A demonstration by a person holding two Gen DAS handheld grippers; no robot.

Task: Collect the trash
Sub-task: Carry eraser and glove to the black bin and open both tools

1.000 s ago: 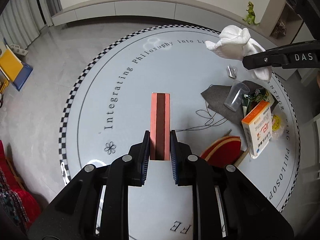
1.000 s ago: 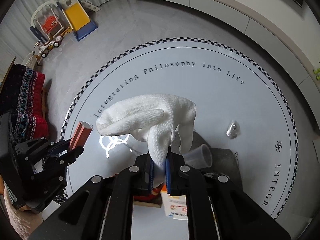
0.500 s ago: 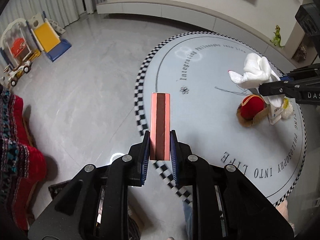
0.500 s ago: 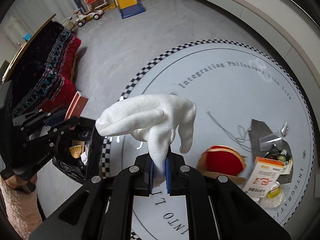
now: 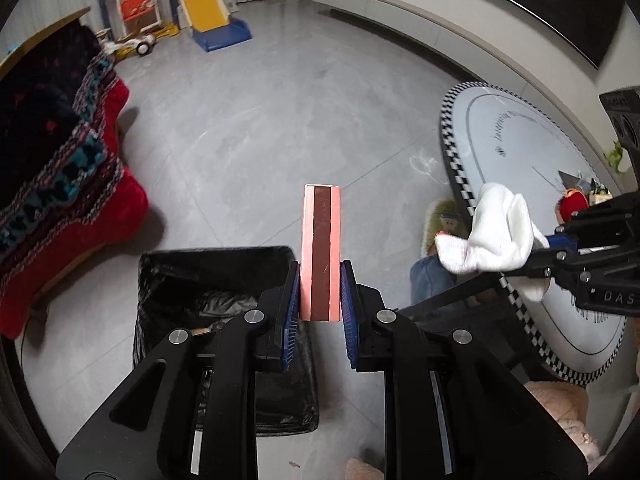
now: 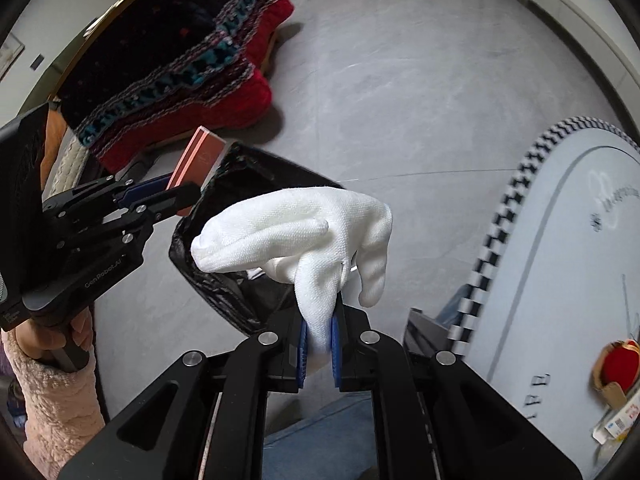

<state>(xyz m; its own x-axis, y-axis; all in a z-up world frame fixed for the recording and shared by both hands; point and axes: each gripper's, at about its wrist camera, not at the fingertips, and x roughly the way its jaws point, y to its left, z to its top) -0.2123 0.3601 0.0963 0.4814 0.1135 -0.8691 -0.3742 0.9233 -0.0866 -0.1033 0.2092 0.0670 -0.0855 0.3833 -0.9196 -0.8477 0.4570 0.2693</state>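
The left hand-held gripper clamps a pink box upright above the bin (black liner, open mouth), whose far rim sits at the box's 9 o'clock. The right hand-held gripper pinches a white glove over the bin's near edge. The counter lies at 3 o'clock.

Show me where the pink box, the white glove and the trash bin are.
pink box [image 5: 320, 252], left wrist view, dark front stripe.
white glove [image 6: 296, 232], right wrist view, back of palm.
trash bin [image 5: 208, 256], left wrist view, far rim.
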